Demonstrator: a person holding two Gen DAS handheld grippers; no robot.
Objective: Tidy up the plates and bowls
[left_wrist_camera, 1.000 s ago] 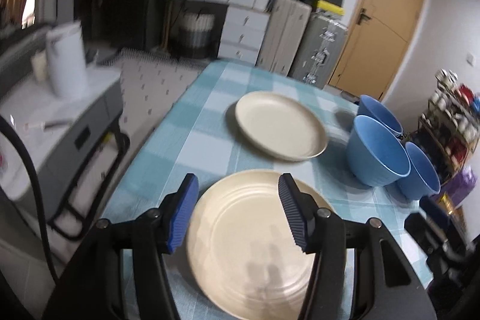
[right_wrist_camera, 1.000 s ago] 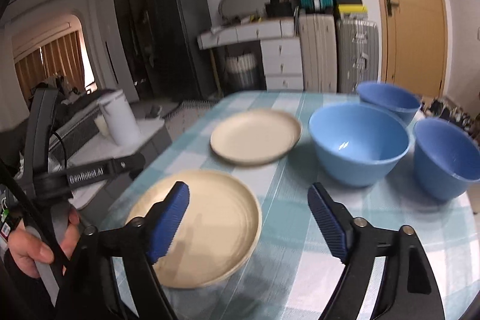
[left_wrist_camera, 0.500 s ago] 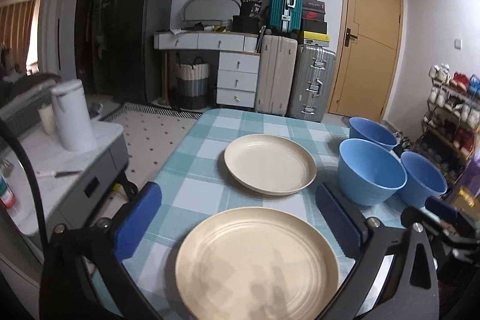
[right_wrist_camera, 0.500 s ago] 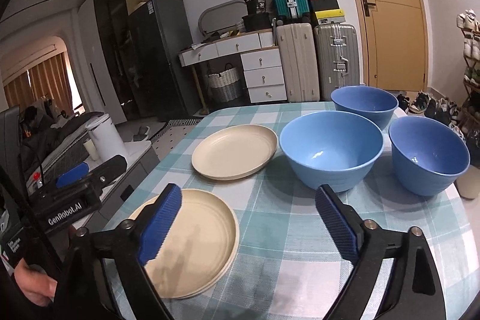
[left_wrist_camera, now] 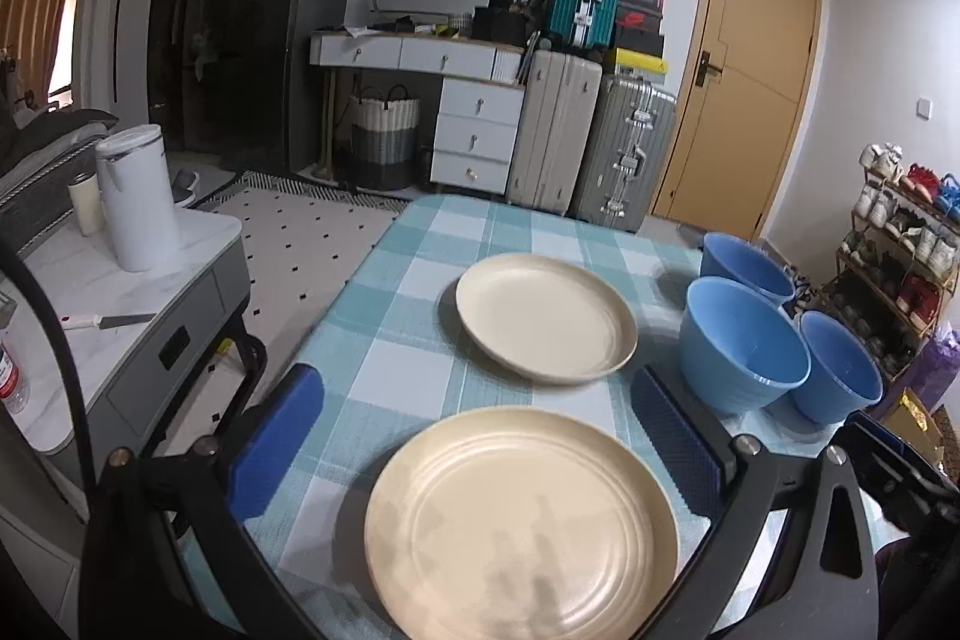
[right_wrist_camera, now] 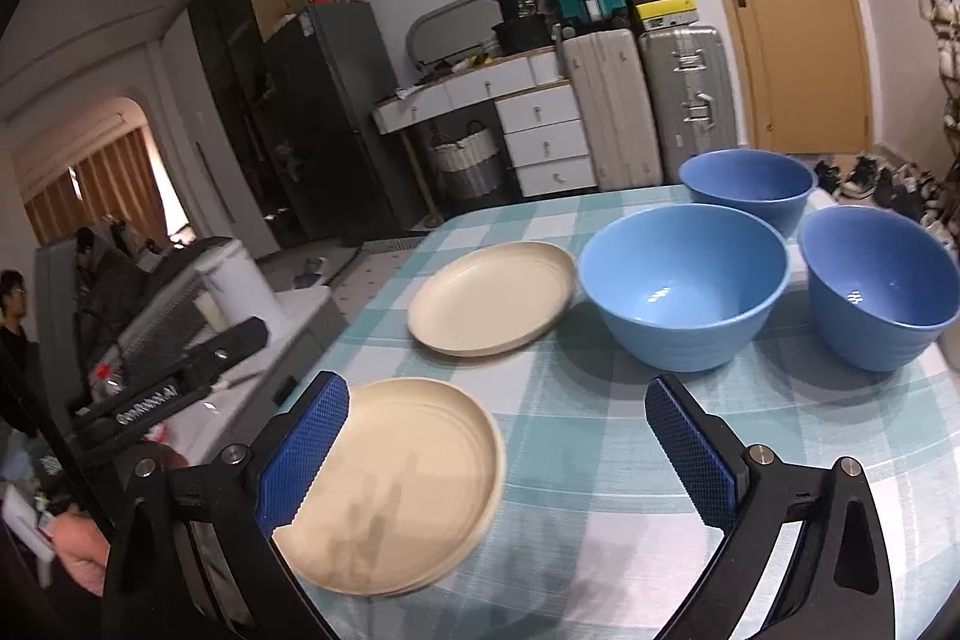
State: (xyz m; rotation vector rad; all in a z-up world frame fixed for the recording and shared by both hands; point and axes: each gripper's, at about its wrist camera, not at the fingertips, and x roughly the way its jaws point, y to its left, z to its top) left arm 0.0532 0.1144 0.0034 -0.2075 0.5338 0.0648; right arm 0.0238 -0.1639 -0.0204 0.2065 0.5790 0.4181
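Since a second ago the left gripper (left_wrist_camera: 477, 436) has been spread from a narrow gap to its widest, and nothing is gripped by it; the near cream plate (left_wrist_camera: 521, 517) is merely framed between its blue pads without being touched. The right gripper (right_wrist_camera: 501, 451) is seen with its jaws opening, close to full width, and only bare checked tablecloth (right_wrist_camera: 600, 460) lies between them (its left pad overlaps the plate's edge in the picture, though no contact can be made out). The plates and bowls have not been shifted over that second. This is judged to be preparation only: both tools have been readied and no sorting is yet done.

With the near cream plate taken as the landmark, the far cream plate (left_wrist_camera: 545, 316) is found just beyond it, apart from it. The three blue bowls are clustered beyond and to the right: the large blue bowl (right_wrist_camera: 683, 283) just beside the far plate, the right blue bowl (right_wrist_camera: 882, 286) beside that, and the far blue bowl (right_wrist_camera: 747, 184) behind both.

All three bowls and both plates are seen to be empty, with only glints of light inside. Nothing is stacked.
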